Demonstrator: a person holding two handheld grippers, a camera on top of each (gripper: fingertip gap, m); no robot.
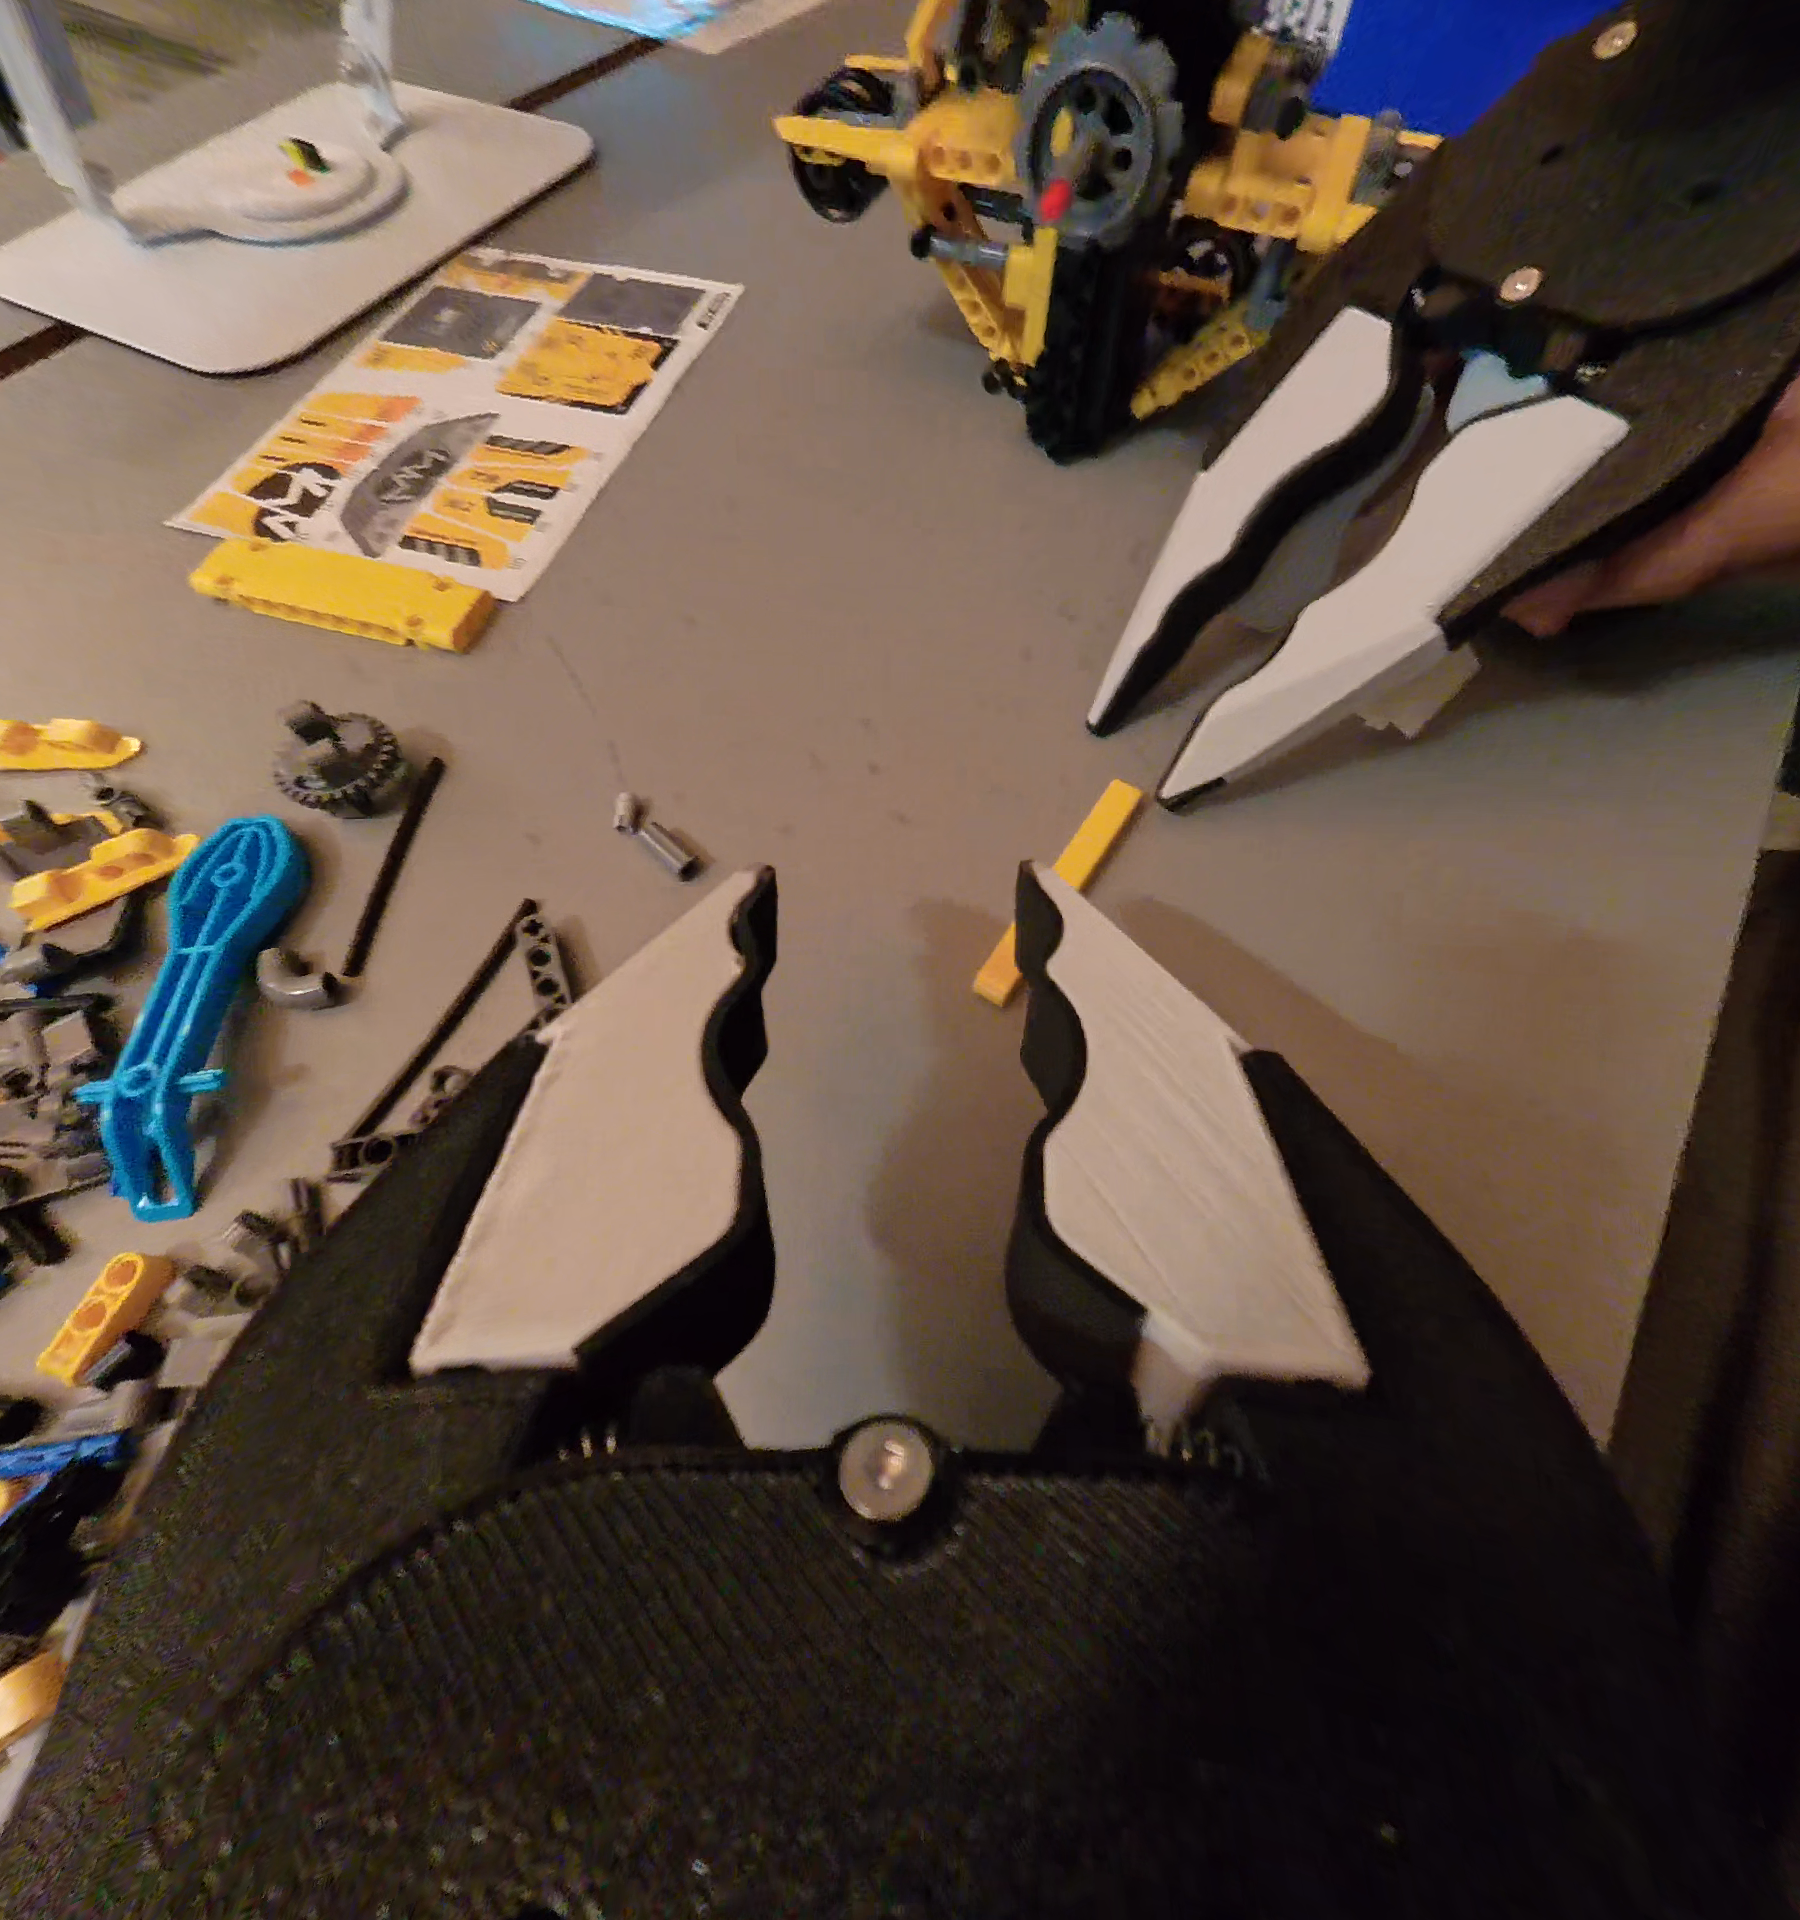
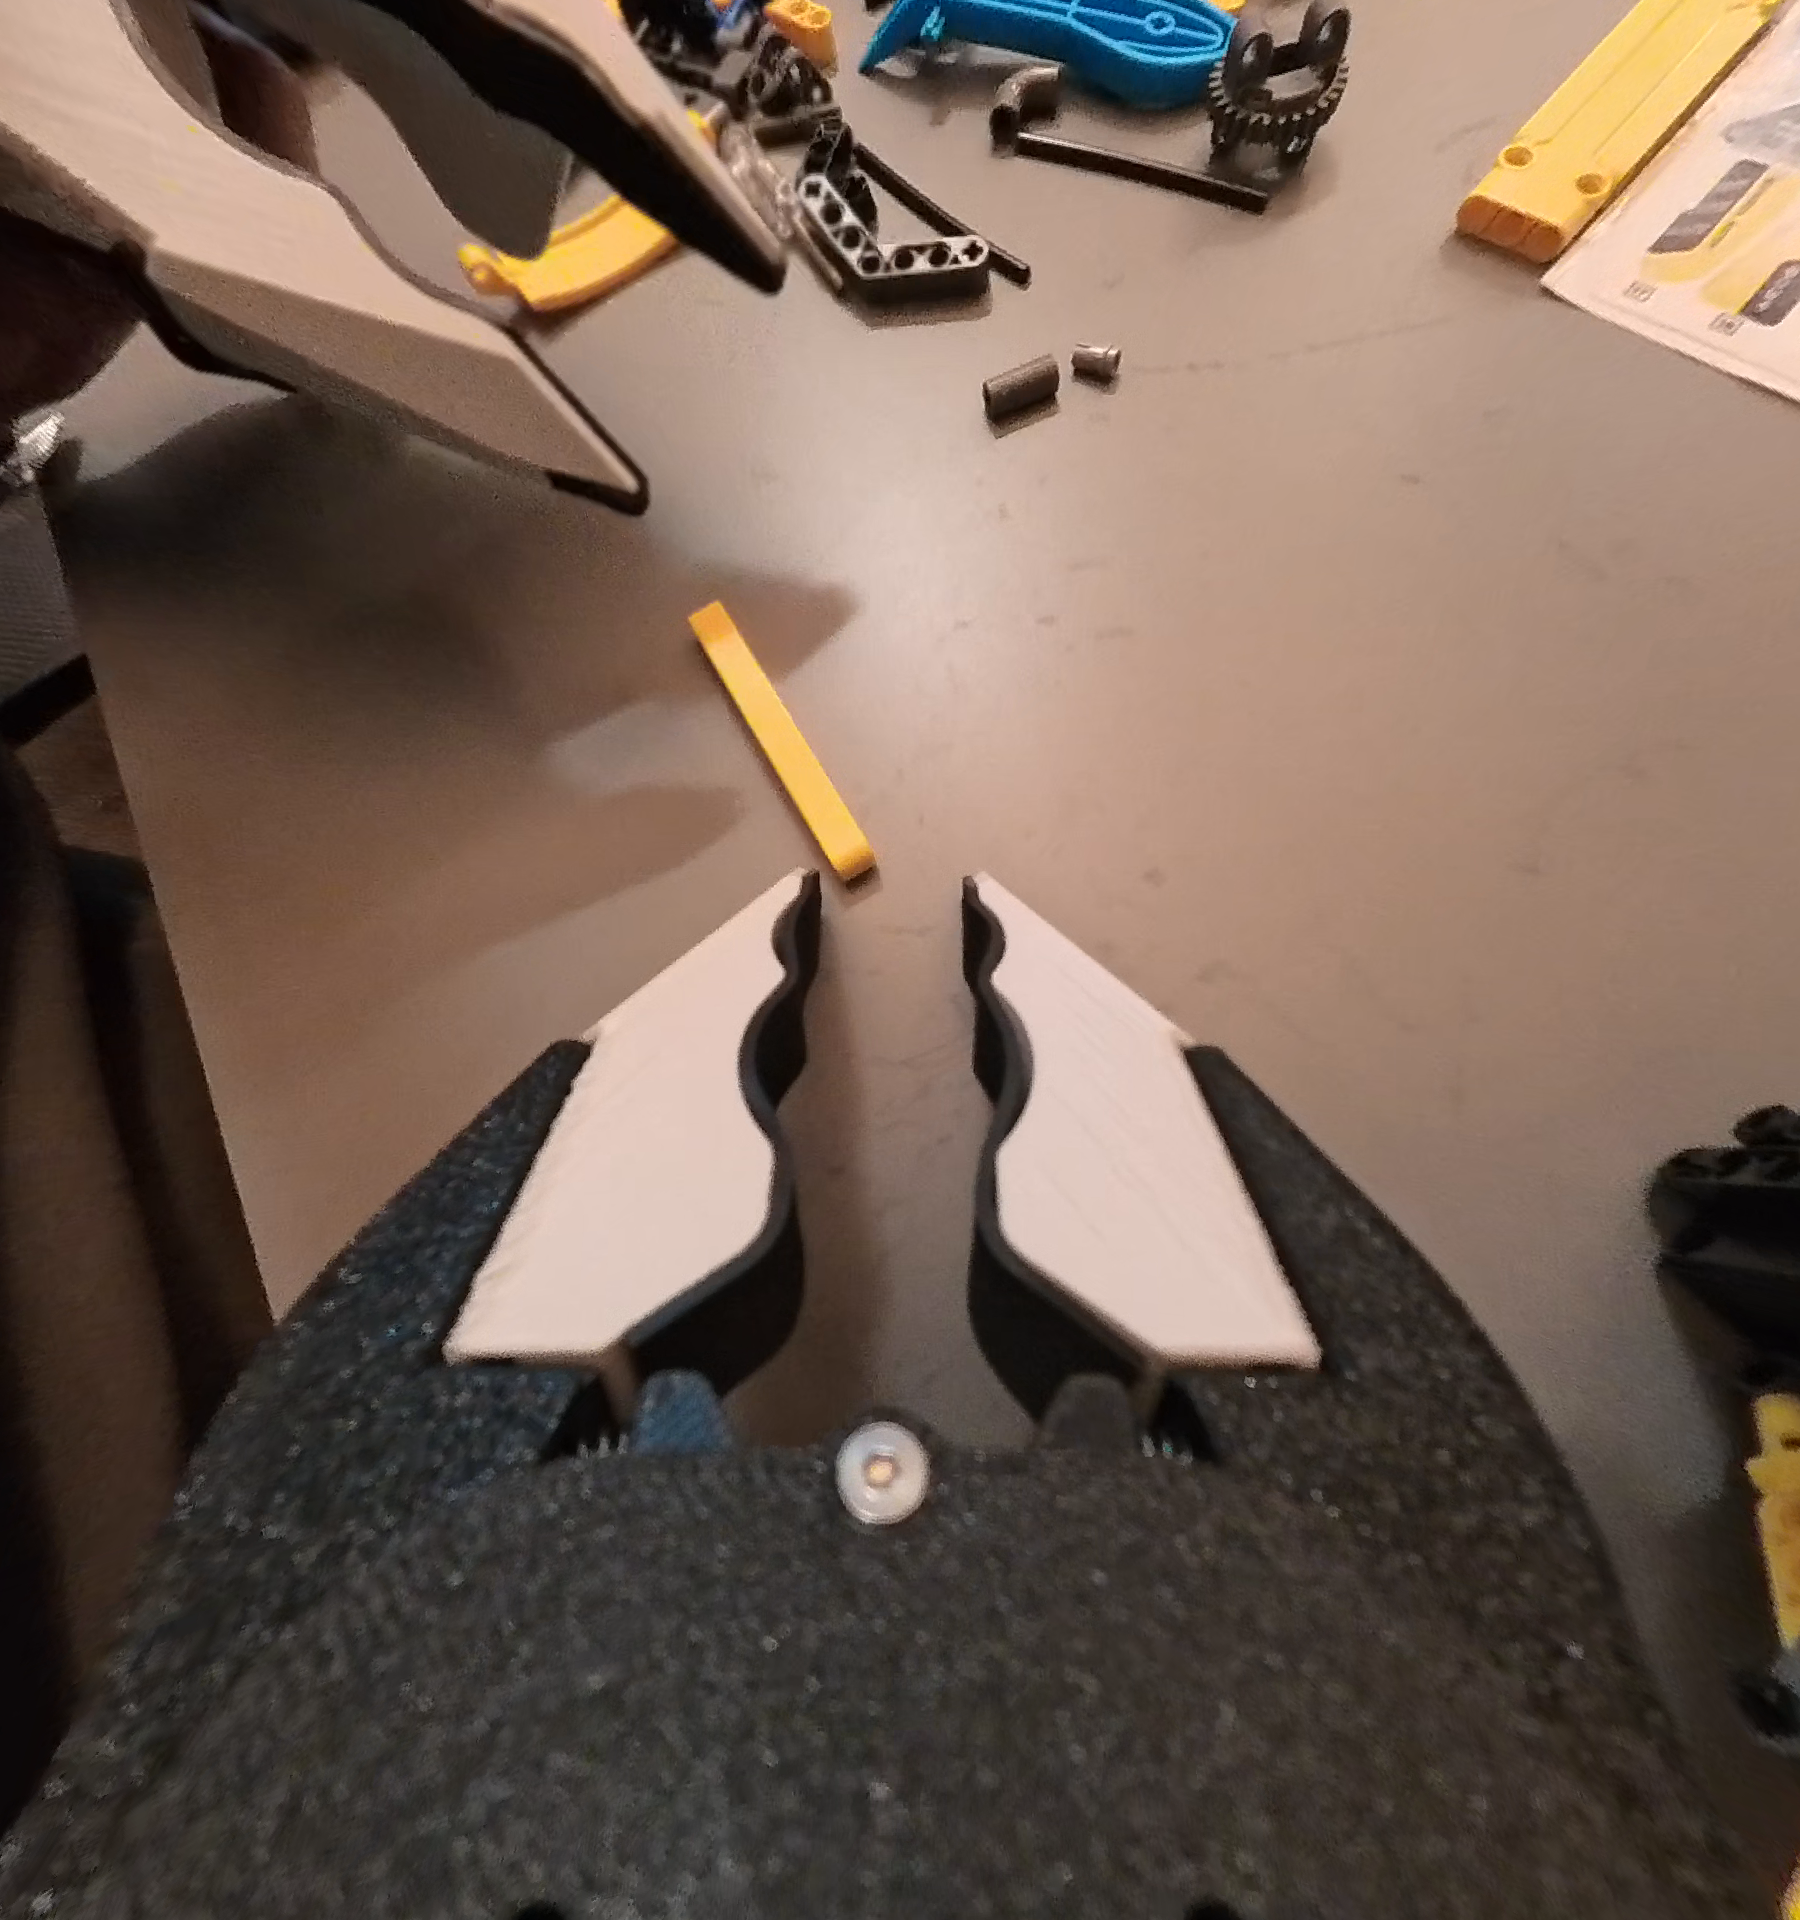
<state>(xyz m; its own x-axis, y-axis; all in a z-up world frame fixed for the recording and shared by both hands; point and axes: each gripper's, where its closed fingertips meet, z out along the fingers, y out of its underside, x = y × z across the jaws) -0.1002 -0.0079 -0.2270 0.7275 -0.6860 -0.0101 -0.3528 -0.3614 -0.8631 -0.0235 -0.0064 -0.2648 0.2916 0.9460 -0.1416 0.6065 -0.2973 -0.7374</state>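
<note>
A thin yellow flat strip (image 1: pixel 1083 862) lies on the grey table between both grippers; it also shows in the right wrist view (image 2: pixel 782 743). My left gripper (image 1: pixel 896 883) is open and empty, its right fingertip partly covering the strip. My right gripper (image 2: pixel 891 883) is open and empty, its tips just short of the strip's near end. The right gripper also shows in the left wrist view (image 1: pixel 1140 764), held by a hand, tips close together near the strip's far end. The left gripper shows at the top left of the right wrist view (image 2: pixel 709 384).
A yellow and black brick-built machine (image 1: pixel 1083 208) stands at the back. A sticker sheet (image 1: pixel 460 416), a long yellow beam (image 1: pixel 340 594), a blue tool (image 1: pixel 210 987), a black gear (image 1: pixel 340 764), two small grey connectors (image 1: pixel 657 836) and a heap of loose parts lie left. The table edge (image 1: pixel 1696 987) runs on the right. The black gear (image 1: pixel 340 764) is about 12 cm from my left fingertips. The right camera catches it too, in the right wrist view (image 2: pixel 1242 67).
</note>
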